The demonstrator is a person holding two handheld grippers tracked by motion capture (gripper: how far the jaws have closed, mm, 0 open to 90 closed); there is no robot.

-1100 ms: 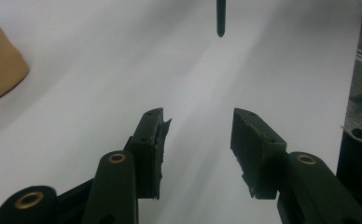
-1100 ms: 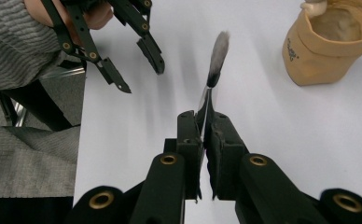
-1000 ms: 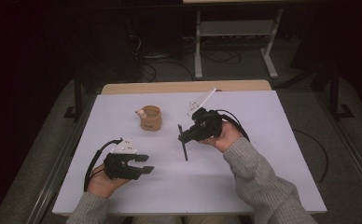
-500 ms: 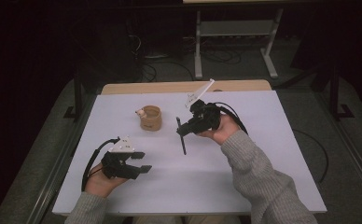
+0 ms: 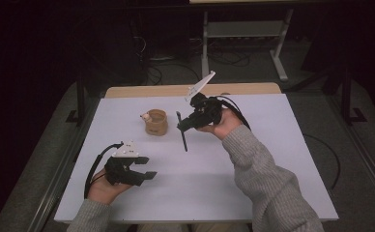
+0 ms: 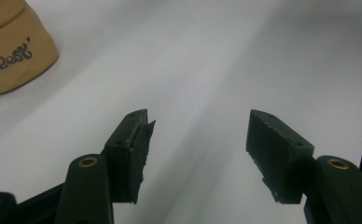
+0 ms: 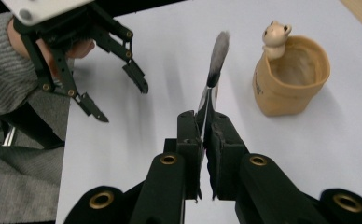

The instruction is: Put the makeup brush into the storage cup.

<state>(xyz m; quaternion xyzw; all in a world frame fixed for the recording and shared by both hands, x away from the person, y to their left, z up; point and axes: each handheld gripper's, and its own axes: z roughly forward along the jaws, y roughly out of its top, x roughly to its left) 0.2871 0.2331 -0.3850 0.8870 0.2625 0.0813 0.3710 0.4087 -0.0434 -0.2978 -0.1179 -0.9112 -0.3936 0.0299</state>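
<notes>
The white table [image 5: 272, 183] carries a tan pouch-shaped holder [image 5: 156, 122] with a small animal figure [image 7: 275, 34] on its rim. Just right of the holder, the right gripper [image 7: 206, 122] has its fingers clamped on a makeup brush [image 7: 214, 63], lifted off the table. Near the holder's front, the left gripper [image 6: 195, 140] rests with fingers apart, empty. The thin pinched handle could swivel or slip; a misjudged approach might tip the soft, unsteadied holder.
</notes>
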